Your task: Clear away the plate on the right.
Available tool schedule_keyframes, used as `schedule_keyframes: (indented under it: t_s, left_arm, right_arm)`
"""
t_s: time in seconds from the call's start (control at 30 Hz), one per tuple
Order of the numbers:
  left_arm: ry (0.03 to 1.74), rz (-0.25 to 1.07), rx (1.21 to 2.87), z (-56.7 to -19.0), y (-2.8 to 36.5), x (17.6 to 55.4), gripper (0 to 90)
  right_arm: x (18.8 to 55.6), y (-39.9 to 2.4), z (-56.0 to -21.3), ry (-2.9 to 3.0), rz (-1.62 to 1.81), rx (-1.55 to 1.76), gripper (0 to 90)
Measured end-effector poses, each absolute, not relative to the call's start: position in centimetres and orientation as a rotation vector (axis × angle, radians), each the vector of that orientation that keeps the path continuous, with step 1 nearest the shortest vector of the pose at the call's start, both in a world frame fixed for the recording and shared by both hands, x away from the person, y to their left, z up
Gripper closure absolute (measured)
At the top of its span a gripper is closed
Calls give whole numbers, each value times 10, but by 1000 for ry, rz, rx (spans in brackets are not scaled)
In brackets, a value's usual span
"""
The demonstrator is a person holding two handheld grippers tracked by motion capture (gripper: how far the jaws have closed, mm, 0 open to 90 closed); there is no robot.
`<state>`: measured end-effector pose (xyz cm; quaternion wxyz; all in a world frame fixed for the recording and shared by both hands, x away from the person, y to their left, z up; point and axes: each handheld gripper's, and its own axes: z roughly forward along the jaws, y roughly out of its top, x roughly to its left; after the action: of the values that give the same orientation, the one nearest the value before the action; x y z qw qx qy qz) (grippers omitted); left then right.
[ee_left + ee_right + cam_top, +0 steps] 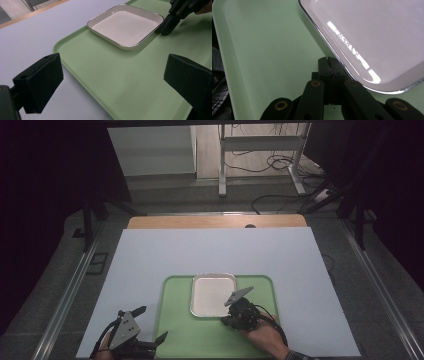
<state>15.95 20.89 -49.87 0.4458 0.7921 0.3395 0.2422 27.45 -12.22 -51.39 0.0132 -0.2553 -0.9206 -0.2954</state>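
- The right gripper [229, 320] has its jaws pressed together on nothing, the tips right at the near rim of the white square dish [213, 294], by its near right corner.
- The left gripper [152, 326] is spread wide and empty, over the green tray's [172, 330] near left edge.
- The dish sits on the tray, which lies on a pale table mat [210, 250].
- No writing is readable.

The square dish [126, 27] looked like glossy white glazed ceramic with a shiny metallic rim. The green tray [105, 82] was smooth, matt plastic. At twelve o'clock, the table's edge [215, 221] showed bare wood.
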Motion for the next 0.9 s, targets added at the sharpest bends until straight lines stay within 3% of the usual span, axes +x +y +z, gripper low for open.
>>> schedule_keyframes:
  t_s: [0.43, 0.77, 0.9]
  left_arm:
    - [845, 598, 1957, -499, 209, 160, 22]
    - [843, 598, 1957, -499, 209, 160, 22]
    - [842, 598, 1958, -499, 209, 159, 22]
  right_arm:
    - [271, -122, -509, -2853, -968, -785, 860]
    - [268, -130, -498, -2838, -1041, -795, 770]
    - [270, -137, -494, -2838, -1081, -829, 691]
